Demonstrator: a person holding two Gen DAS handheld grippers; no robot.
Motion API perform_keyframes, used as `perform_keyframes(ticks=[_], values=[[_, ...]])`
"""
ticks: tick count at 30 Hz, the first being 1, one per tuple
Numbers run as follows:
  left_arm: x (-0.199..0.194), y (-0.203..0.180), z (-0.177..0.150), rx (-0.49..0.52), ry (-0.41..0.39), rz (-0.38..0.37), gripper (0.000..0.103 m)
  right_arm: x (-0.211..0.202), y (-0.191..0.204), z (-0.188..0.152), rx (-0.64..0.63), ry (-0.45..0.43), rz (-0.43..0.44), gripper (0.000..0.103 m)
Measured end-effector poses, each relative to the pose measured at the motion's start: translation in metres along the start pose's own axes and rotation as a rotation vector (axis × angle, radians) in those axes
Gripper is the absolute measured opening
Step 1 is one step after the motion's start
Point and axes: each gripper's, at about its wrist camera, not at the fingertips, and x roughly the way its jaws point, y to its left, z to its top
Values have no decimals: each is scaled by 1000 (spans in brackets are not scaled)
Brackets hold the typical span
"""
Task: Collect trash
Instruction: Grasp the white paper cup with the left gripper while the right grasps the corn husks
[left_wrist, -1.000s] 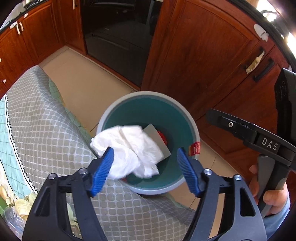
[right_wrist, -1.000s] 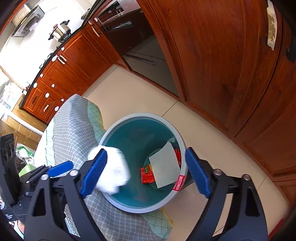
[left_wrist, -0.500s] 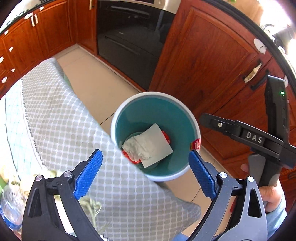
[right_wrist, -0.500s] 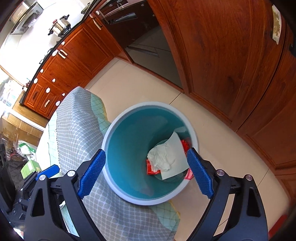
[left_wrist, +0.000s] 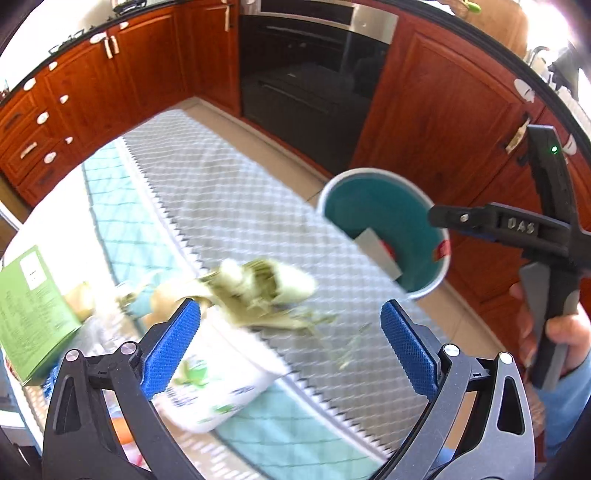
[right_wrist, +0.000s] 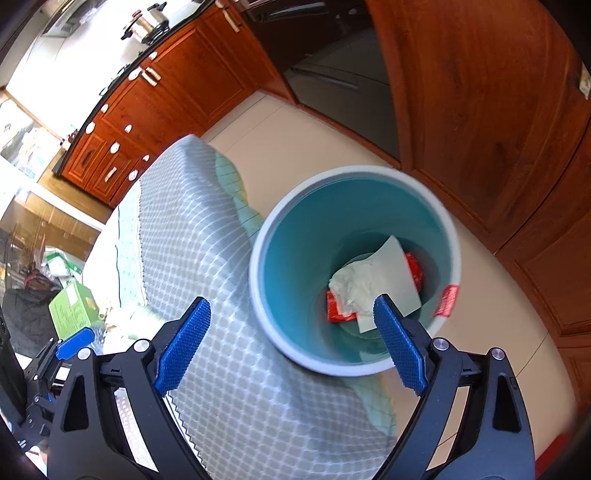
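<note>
A teal bin with a white rim (right_wrist: 258, 258) stands on the floor beside the table; it also shows in the left wrist view (left_wrist: 334, 184). In it lie a crumpled white tissue (right_wrist: 351, 290), a pale paper sheet (right_wrist: 397, 275) and a red wrapper (right_wrist: 336, 314). My left gripper (left_wrist: 291, 349) is open and empty above the table, over pale green husk scraps (left_wrist: 258, 291) and a white packet with green print (left_wrist: 218, 384). My right gripper (right_wrist: 291, 343) is open and empty above the bin's near rim.
A grey checked cloth over a teal one (left_wrist: 229, 206) covers the table. A green box (left_wrist: 29, 314) lies at its left end, also in the right wrist view (right_wrist: 72, 314). Wooden cabinets (left_wrist: 443, 122) and a black oven (left_wrist: 310, 85) stand behind the bin on a beige tiled floor (right_wrist: 295, 147).
The white tissue left my left gripper and dropped into the bin. My left gripper then swung left and back over the table. My right gripper stayed open over the bin.
</note>
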Motion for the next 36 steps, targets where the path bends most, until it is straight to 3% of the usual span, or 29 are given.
perform_keyframes(ticks=[6,12,25,26,28,31,36], values=[[-5,39,-28,-14,11,9,98,7,31,-11,-51,38,5,86],[1,56,-47,3,36,-7,98,19,55,-25,-66,76,12,86],[36,57,-64,49,56,-62,98,35,87,-42,-98,136,0,86],[35,58,-65,43,39,-70,96,35,88,-41,-100,136,-2,86],[33,59,-65,29,36,-90,78,36,90,-41,-104,137,-4,86],[26,63,-69,-5,20,-101,70,38,94,-41,-111,144,-7,86],[5,77,-81,-100,-8,-116,67,43,111,-40,-144,152,4,86]])
